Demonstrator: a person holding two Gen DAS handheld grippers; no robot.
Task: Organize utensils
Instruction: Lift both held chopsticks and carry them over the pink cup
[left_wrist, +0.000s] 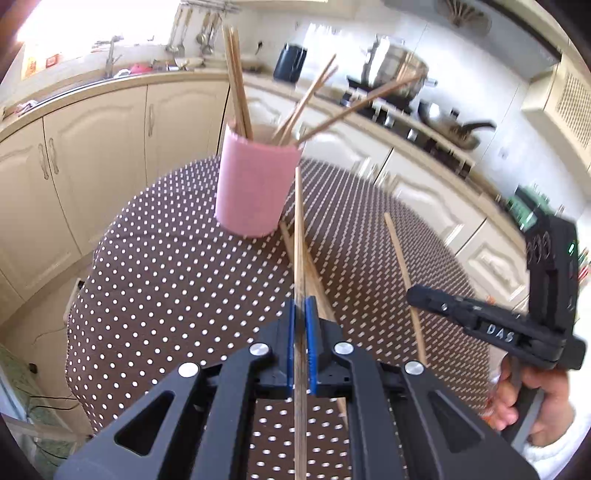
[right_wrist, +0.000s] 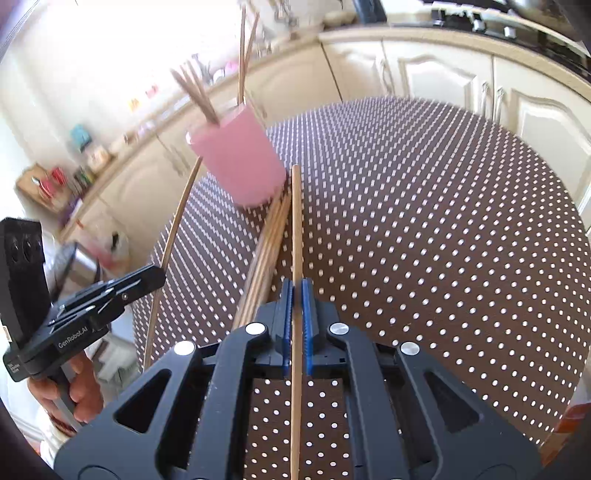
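Note:
A pink cup (left_wrist: 255, 184) stands on the dotted tablecloth (left_wrist: 166, 277) with several wooden chopsticks leaning out of it. My left gripper (left_wrist: 301, 306) is shut on one chopstick (left_wrist: 298, 229) whose tip points at the cup's right side. More loose chopsticks (left_wrist: 317, 280) lie on the cloth beneath it. To the right, my right gripper (left_wrist: 415, 295) grips another chopstick (left_wrist: 400, 258). In the right wrist view, the right gripper (right_wrist: 295, 286) is shut on its chopstick (right_wrist: 295, 221), raised over a bundle of chopsticks (right_wrist: 266, 251) near the cup (right_wrist: 240, 158). The left gripper (right_wrist: 157, 275) holds its stick (right_wrist: 177, 229) at left.
The round table's edge (right_wrist: 576, 236) curves away on the right. Cream kitchen cabinets (left_wrist: 92, 147) and a counter ring the table. Pots and pans (left_wrist: 399, 74) sit on the stove at the back right. A person's hand (left_wrist: 532, 402) holds the right gripper's handle.

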